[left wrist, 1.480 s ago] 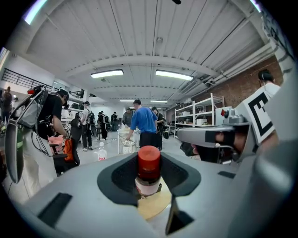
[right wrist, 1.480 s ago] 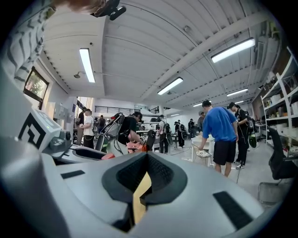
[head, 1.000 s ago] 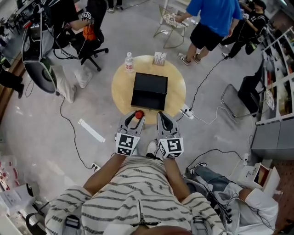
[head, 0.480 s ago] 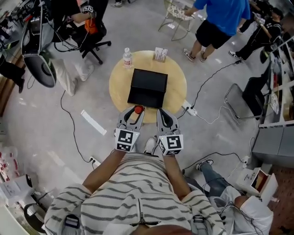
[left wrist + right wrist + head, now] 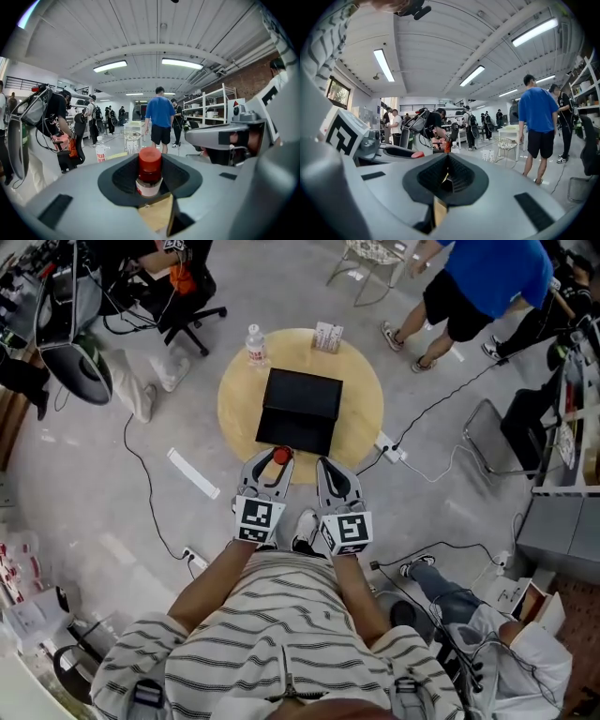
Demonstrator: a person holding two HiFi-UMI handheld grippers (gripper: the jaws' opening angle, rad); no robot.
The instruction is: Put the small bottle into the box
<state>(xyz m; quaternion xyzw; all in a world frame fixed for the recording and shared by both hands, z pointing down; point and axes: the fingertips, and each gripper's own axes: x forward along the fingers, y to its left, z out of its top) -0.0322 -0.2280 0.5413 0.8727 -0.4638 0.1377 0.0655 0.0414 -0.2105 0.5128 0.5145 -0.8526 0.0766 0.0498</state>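
Observation:
A small bottle with a red cap stands upright between the jaws of my left gripper, which is shut on it. In the left gripper view the small bottle sits in the dark notch of the left gripper, red cap up. A black box lies on the round wooden table, just beyond the held bottle. My right gripper is beside the left one at the table's near edge, shut with nothing in it; the right gripper shows its jaws closed together.
A water bottle and a small printed pack stand at the table's far rim. A person in a blue shirt walks at the back right. Office chairs, cables and a power strip lie on the floor around the table.
Both grippers have moved a little forward toward the table, and the bottle now sits nearer the black box. The person in blue has walked to the right.

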